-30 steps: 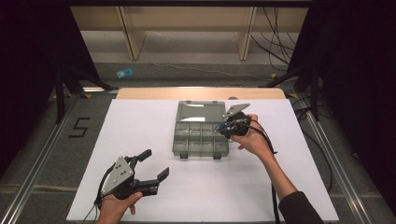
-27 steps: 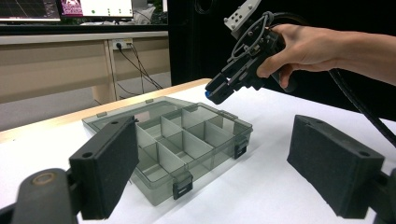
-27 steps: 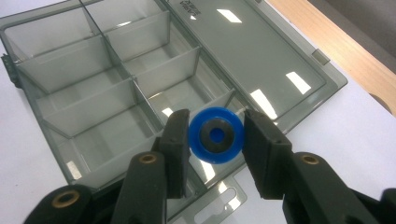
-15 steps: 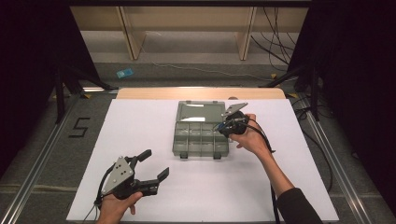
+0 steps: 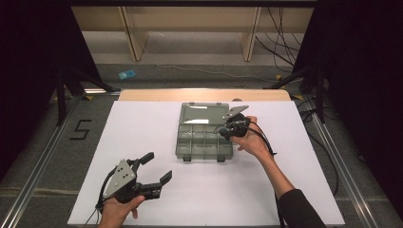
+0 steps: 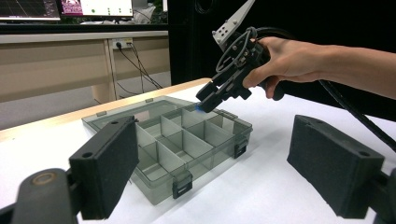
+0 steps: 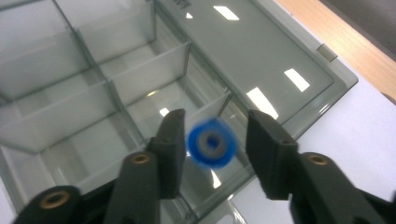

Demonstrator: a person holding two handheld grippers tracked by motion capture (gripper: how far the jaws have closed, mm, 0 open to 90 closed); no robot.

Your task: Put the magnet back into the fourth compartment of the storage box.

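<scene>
No legible writing on the grey organizer box (image 5: pixel 204 137).

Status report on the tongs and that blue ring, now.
Right tongs open over the box. Blue ring between the jaws, blurred, apparently dropping. Left tongs open, idle near table edge. Nothing in the way.

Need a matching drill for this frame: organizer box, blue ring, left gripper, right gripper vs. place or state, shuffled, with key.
Things
1. organizer box
2. blue ring
3. left gripper
4. right gripper

Places or states
A. between parted jaws, blurred, touching neither
B. jaws wide apart, low at the near table edge, away from the box
C. lid laid open flat, compartments bare
D. held over the box's far right compartments

Pairs: 1-C, 2-A, 3-B, 4-D
</scene>
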